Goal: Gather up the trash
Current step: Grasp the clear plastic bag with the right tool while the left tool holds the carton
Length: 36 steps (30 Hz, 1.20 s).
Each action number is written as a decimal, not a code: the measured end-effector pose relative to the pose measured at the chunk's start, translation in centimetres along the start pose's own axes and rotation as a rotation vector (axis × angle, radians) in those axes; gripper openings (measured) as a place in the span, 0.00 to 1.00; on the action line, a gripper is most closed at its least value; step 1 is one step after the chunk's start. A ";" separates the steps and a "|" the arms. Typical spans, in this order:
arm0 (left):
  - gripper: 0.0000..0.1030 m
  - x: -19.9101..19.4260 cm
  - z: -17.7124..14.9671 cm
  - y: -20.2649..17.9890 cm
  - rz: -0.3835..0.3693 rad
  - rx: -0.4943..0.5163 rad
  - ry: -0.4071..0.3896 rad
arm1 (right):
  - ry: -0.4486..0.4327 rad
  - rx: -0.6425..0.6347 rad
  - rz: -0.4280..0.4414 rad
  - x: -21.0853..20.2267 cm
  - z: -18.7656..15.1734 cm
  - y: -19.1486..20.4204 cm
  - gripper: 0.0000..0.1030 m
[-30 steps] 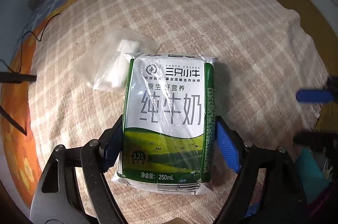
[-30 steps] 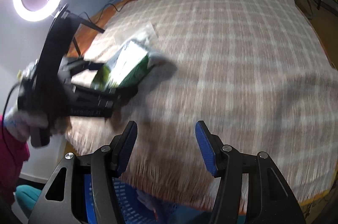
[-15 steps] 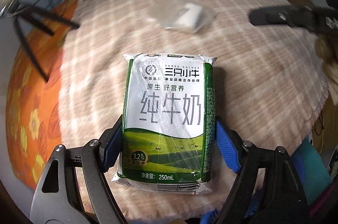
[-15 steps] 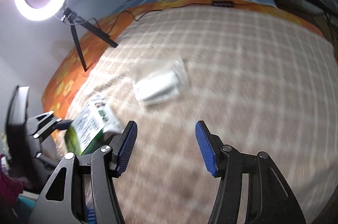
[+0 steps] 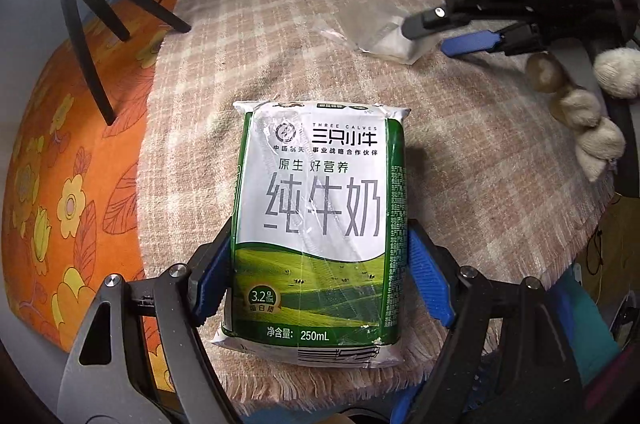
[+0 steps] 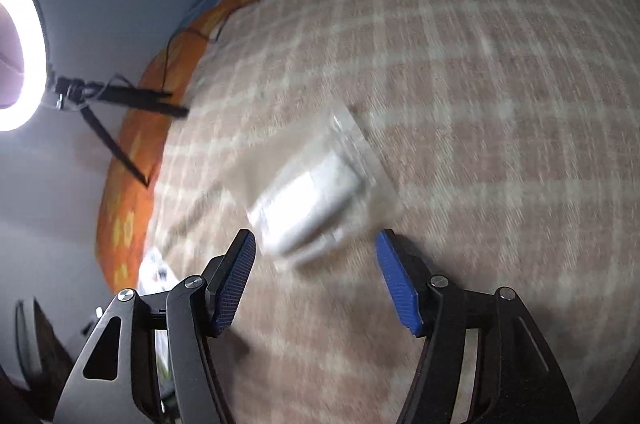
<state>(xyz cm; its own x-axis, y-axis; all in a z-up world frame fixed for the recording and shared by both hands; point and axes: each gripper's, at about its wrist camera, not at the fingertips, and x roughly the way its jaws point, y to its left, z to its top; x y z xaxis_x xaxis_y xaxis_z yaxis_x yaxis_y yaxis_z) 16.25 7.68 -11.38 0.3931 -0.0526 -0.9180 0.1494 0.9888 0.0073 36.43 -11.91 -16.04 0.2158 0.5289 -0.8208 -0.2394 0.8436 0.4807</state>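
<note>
A green and white 250 mL milk carton [image 5: 318, 224] fills the middle of the left wrist view, held above the checked blanket [image 5: 460, 160]. My left gripper [image 5: 318, 274] is shut on it, blue pads pressed to both sides. A clear plastic bag with a white item inside [image 6: 316, 200] lies on the blanket just beyond my right gripper [image 6: 316, 276], which is open with the bag's near edge between its fingertips. In the left wrist view the same clear bag [image 5: 380, 32] lies at the far right, with the right gripper [image 5: 452, 28] reaching over it.
A ring light [image 6: 16, 52] on a black tripod [image 5: 92, 24] stands at the left on an orange flowered sheet [image 5: 48, 184]. A gloved hand [image 5: 580, 104] holds the right gripper. The blanket's fringed edge [image 5: 320, 384] runs along the near side.
My right gripper has moved forward onto the clear bag, which now sits at its fingertips. The left gripper has drawn back towards the blanket's edge, still holding the carton.
</note>
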 end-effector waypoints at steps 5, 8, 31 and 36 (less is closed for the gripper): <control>0.79 0.2 -0.3 0.9 -0.004 -0.015 -0.006 | -0.052 0.024 -0.023 1.7 1.8 1.4 0.62; 0.79 0.0 -0.6 1.3 -0.006 -0.025 -0.013 | -0.083 -0.025 -0.075 2.5 2.4 2.9 0.57; 0.78 -1.6 -1.7 2.1 -0.004 -0.070 -0.054 | -0.007 -0.198 -0.093 4.8 1.6 7.7 0.34; 0.78 -1.9 -2.3 2.4 -0.013 -0.078 -0.058 | -0.031 -0.211 -0.095 4.9 2.1 10.0 0.72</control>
<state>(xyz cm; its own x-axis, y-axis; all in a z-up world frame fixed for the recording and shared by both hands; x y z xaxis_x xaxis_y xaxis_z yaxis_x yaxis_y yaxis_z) 13.82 10.42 -10.56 0.4443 -0.0710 -0.8931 0.0841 0.9958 -0.0373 37.10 -0.70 -14.61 0.2750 0.4531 -0.8480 -0.4080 0.8536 0.3238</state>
